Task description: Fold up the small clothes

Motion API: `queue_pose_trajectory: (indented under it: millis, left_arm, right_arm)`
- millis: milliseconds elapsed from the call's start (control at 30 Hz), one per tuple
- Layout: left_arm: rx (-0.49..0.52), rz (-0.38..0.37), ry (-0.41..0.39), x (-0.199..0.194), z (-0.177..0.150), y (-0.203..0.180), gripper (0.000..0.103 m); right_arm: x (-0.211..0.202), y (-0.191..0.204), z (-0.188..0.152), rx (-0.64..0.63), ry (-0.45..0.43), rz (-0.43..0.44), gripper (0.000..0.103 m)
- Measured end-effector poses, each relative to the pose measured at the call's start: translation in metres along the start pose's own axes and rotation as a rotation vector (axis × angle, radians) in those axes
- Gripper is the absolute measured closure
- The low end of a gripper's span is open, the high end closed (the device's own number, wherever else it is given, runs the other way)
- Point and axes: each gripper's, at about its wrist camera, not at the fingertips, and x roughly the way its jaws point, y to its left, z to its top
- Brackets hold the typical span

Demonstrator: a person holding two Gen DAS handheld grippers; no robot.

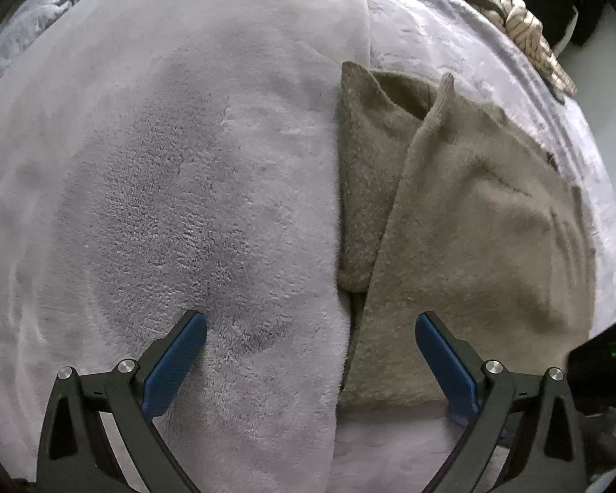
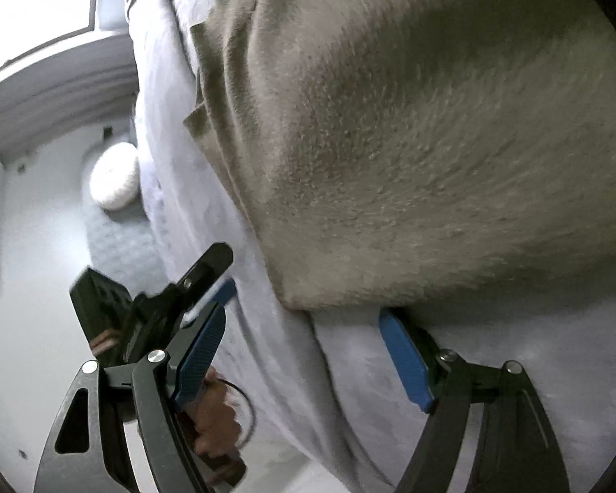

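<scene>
Grey fleece blanket [image 1: 164,164] bears the tan towel [image 1: 472,226], beyond both wide-spread grippers [image 1: 310,324] [image 2: 304,320].

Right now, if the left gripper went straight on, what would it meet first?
Probably the lavender fleece blanket right below the open left gripper, beside the brown garment; depth is unclear.

Pale lilac plush blanket [image 1: 164,189], spread over the bed, one folded edge running lengthwise. Striped cream-and-brown fabric [image 1: 525,28], bunched at the bed's far right edge. White round cushion [image 2: 114,176], on the floor beside the bed.
</scene>
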Motion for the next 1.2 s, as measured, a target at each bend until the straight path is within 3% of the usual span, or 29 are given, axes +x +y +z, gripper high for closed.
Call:
queue_pose_trajectory:
  millis: [300, 333, 367, 433, 467, 600, 800, 1100, 1133, 1200]
  left_arm:
    - [-0.067, -0.205, 0.012, -0.015, 0.01, 0.025, 0.001]
    - [-0.079, -0.231, 0.017, -0.015, 0.008, 0.022, 0.001]
    - [-0.092, -0.265, 0.023, -0.015, 0.009, 0.024, 0.001]
    - [-0.112, -0.318, 0.035, -0.012, 0.01, 0.018, 0.001]
    - [-0.119, -0.348, 0.047, -0.01, 0.01, 0.018, 0.001]
    - [-0.116, -0.407, 0.086, 0.001, 0.016, 0.003, 0.001]
    - [-0.062, -0.49, 0.128, 0.021, 0.036, -0.026, 0.001]
    - [0.016, -0.492, 0.137, 0.034, 0.059, -0.063, 0.001]
    - [0.03, -0.493, 0.131, 0.032, 0.06, -0.068, 0.001]
    - [0.044, -0.488, 0.123, 0.032, 0.063, -0.076, 0.001]
  right_arm:
    - [0.015, -0.02, 0.007, 0.185, -0.103, 0.213, 0.026]
    - [0.015, -0.021, 0.008, 0.193, -0.112, 0.231, 0.042]
    - [0.017, -0.02, 0.009, 0.192, -0.111, 0.228, 0.064]
    - [0.014, -0.019, 0.012, 0.18, -0.104, 0.236, 0.087]
    - [0.012, -0.019, 0.012, 0.171, -0.098, 0.252, 0.09]
    - [0.001, 0.001, 0.011, 0.05, -0.055, 0.351, 0.091]
    - [-0.005, 0.032, 0.014, -0.119, -0.024, 0.281, 0.091]
    - [-0.007, 0.019, 0.011, -0.094, -0.004, 0.22, 0.091]
    - [-0.01, 0.011, 0.012, -0.075, -0.008, 0.21, 0.088]
    - [-0.006, -0.005, 0.013, 0.004, -0.003, 0.187, 0.067]
